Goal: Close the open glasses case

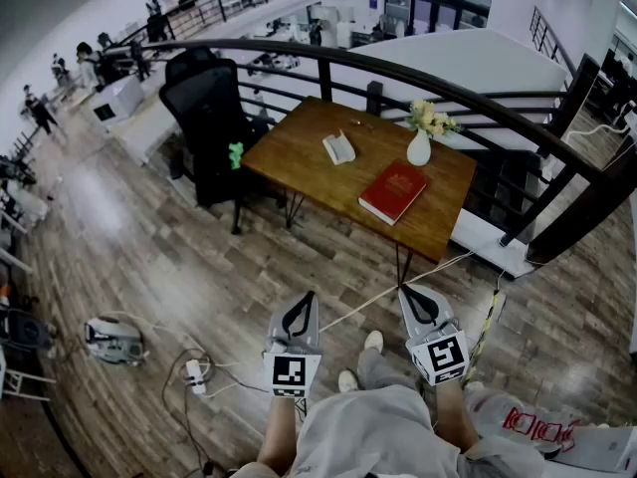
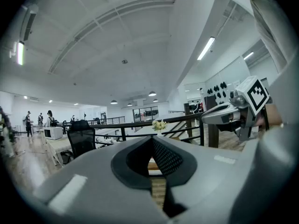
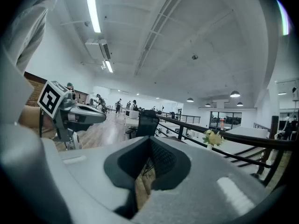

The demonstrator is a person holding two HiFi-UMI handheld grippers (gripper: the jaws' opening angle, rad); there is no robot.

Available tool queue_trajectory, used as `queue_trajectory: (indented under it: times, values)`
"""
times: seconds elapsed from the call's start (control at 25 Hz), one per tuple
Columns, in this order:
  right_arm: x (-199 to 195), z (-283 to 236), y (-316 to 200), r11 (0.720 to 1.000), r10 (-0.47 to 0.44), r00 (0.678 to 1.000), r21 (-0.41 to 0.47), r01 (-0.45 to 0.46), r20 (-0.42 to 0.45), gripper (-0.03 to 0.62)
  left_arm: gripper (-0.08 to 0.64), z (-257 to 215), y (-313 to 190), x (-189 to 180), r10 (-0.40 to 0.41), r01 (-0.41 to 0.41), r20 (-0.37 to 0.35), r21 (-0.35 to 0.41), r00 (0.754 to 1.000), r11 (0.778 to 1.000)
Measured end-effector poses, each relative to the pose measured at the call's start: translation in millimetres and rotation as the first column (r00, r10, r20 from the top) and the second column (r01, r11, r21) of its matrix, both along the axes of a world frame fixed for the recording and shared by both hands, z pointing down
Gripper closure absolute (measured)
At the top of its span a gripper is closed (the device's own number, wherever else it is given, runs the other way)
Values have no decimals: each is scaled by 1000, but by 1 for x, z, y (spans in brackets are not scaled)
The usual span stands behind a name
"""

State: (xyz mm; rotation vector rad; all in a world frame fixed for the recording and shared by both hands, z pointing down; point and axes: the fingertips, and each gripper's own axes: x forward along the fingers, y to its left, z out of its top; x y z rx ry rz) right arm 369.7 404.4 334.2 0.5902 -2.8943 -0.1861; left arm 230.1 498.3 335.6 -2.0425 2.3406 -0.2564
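A person is standing on a wood-plank floor [image 1: 149, 267], well back from a wooden table [image 1: 299, 157], and is holding a two-jaw tool low in front of the body in each hand. The left gripper [image 1: 307, 299] is pointing towards the table with its jaws pressed together at the tips and nothing between them, as its own view is showing [image 2: 152, 140]. The right gripper [image 1: 406, 293] is doing the same, with its jaws meeting at the tips on nothing [image 3: 149, 140]. The open glasses case [image 1: 339, 147], pale and lying with its lid up, is sitting on the table's far left part, well apart from both grippers. A red book [image 1: 393, 191] is lying nearer the table's front edge, and a white vase [image 1: 419, 149] of pale flowers is standing just behind the book, to the right of the case. A black office chair [image 1: 209, 108] is standing at the table's left end, and a dark curved railing [image 1: 468, 93] is running behind it.
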Motion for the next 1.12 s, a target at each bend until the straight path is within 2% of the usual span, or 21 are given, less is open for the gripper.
queue_trajectory:
  times: [0.16,0.48,1.12]
  values:
    - [-12,5,1,999,-24,999,-39,25,25,589,540,-2,-3,-9,-1,1,1,10,1000,1000]
    - [-50,8,-27,999,-47,999,-8,47,1,589,540,-1,-35,-38,-3,3,0,22,1000,1000]
    - [-141,-10,-178,996,-87,995,6,86,42,589,540,-15,-185,-114,-22,22,11,19,1000,1000]
